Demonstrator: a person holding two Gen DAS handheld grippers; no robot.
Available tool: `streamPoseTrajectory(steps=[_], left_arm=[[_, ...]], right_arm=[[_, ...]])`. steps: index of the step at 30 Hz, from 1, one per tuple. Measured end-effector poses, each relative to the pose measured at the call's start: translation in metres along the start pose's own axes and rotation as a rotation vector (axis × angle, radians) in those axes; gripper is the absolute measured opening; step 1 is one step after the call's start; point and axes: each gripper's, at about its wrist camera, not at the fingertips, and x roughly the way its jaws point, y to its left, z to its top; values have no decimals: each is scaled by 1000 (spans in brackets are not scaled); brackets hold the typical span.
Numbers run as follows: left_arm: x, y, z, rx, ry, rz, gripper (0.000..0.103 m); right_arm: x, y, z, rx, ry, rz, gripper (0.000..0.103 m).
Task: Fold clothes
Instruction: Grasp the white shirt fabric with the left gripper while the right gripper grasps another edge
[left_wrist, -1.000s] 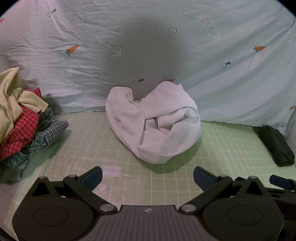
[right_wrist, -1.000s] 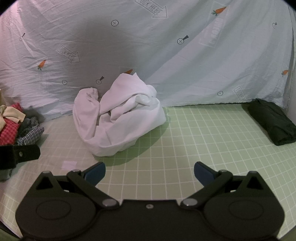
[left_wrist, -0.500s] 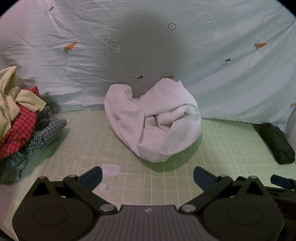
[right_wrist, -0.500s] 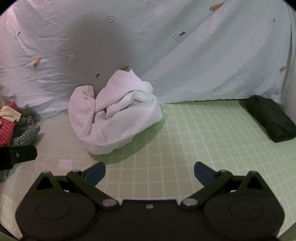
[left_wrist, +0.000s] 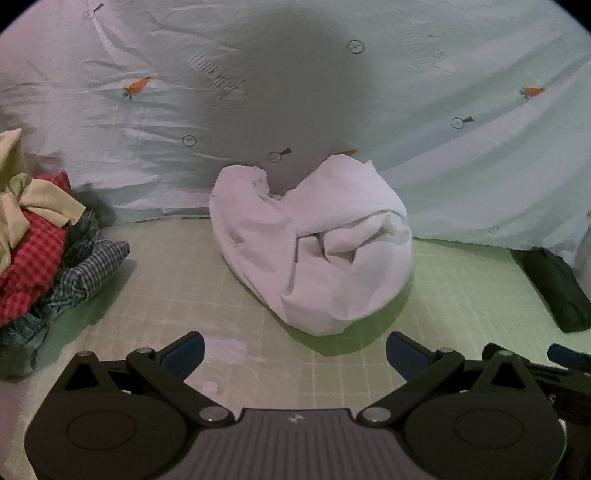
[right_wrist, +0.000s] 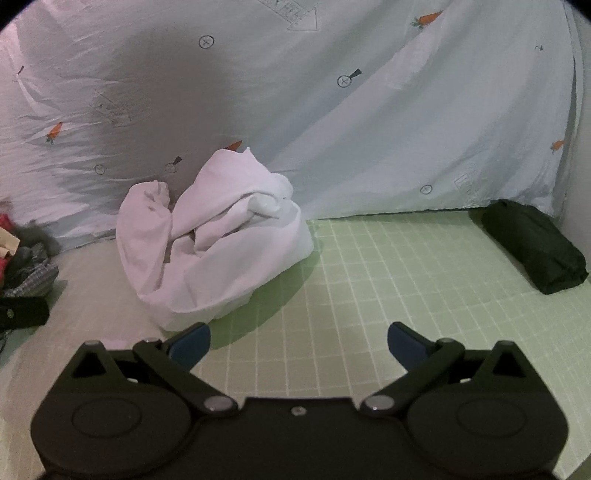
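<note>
A crumpled white garment (left_wrist: 314, 251) lies in a heap on the green grid mat (left_wrist: 461, 288), against the hanging sheet. It also shows in the right wrist view (right_wrist: 214, 251). My left gripper (left_wrist: 293, 352) is open and empty, a short way in front of the heap. My right gripper (right_wrist: 299, 345) is open and empty, just in front of the heap's right side; its left fingertip (right_wrist: 190, 345) is close to the cloth's near edge.
A pile of unfolded clothes (left_wrist: 40, 251), red check, blue check and cream, sits at the left. A folded dark garment (right_wrist: 535, 243) lies at the far right on the mat (right_wrist: 388, 295). A pale carrot-print sheet (left_wrist: 369, 92) hangs behind. The left gripper's body (right_wrist: 22, 312) shows at the left edge.
Both grippers have moved forward, closer to the white garment, which now looms larger. Both stay open. The garment has not moved.
</note>
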Motion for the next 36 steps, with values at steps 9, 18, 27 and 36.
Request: streamPoseTrajectory(steps=[9,18,27,36], left_arm=[[65,13,27,-68,55,0,103],[144,48,52,-250,145,56,103],[216,84,76,-437,200,-16,97],[268,71,111,-495,175,-129,81]], right_arm=[[52,-17,19,26,26,-68,103],[151,-37,58,61,96,-58,103],[255,-57,86,379,173,120,96],[319,-68,75,721,205,250,81]])
